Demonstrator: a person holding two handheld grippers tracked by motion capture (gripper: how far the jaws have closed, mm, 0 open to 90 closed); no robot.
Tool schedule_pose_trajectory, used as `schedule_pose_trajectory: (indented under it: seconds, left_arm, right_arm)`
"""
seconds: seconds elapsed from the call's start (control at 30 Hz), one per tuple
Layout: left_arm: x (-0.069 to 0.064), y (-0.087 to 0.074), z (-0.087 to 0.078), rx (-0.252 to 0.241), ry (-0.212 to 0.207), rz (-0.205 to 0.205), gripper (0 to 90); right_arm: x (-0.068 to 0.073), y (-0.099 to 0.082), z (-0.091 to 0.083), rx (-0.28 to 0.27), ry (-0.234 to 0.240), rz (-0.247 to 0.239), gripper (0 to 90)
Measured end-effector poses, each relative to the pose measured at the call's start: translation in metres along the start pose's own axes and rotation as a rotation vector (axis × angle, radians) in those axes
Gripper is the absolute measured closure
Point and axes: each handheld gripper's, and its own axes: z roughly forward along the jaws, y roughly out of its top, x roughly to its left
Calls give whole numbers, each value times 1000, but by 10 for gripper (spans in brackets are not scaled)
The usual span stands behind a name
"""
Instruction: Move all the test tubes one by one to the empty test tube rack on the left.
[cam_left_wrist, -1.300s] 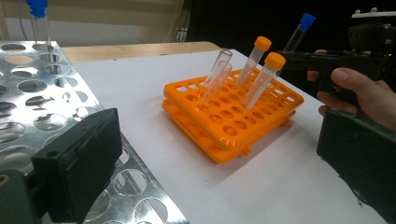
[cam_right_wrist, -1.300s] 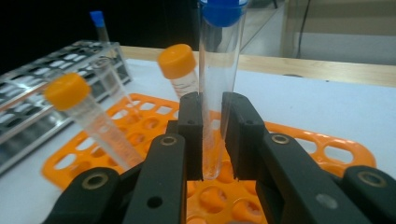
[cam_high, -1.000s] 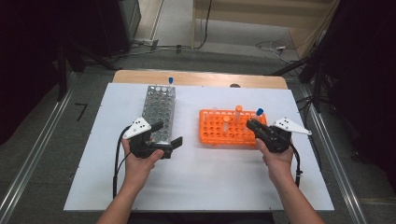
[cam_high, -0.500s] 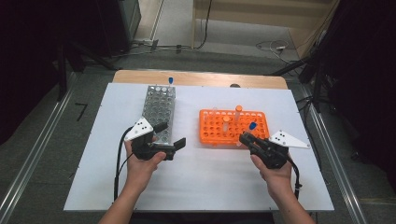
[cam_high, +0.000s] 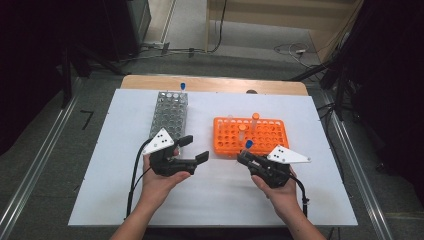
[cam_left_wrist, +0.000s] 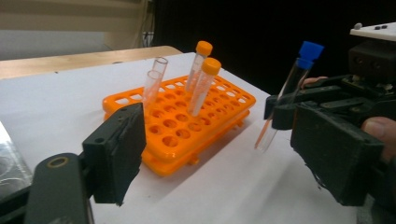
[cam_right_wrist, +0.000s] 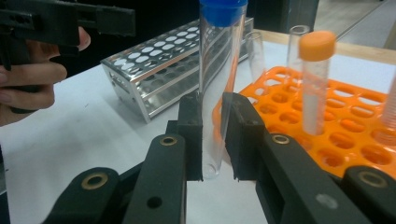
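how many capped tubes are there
4: two orange-capped in the orange rack, one blue-capped in the right gripper, one blue-capped behind the metal rack.

The blue-capped tube (cam_right_wrist: 219, 84) is cut off at the cap by the top edge, and its middle is hidden between the right gripper (cam_right_wrist: 212, 135) pads
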Motion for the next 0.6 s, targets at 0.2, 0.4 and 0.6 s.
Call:
schedule_pose_trajectory:
  seconds: [0.2, 0.4, 0.6]
  left_arm:
    - [-6, 0, 5, 12, -41, 4, 268]
    - [-15, -1, 11, 15, -74, 37, 342]
    - [-22, -1, 14, 12, -100, 68, 429]
  right_arm:
    - [10, -2, 12, 24, 24, -16, 751]
    - [21, -4, 24, 53, 48, -38, 751]
    - [30, -4, 35, 79, 71, -47, 751]
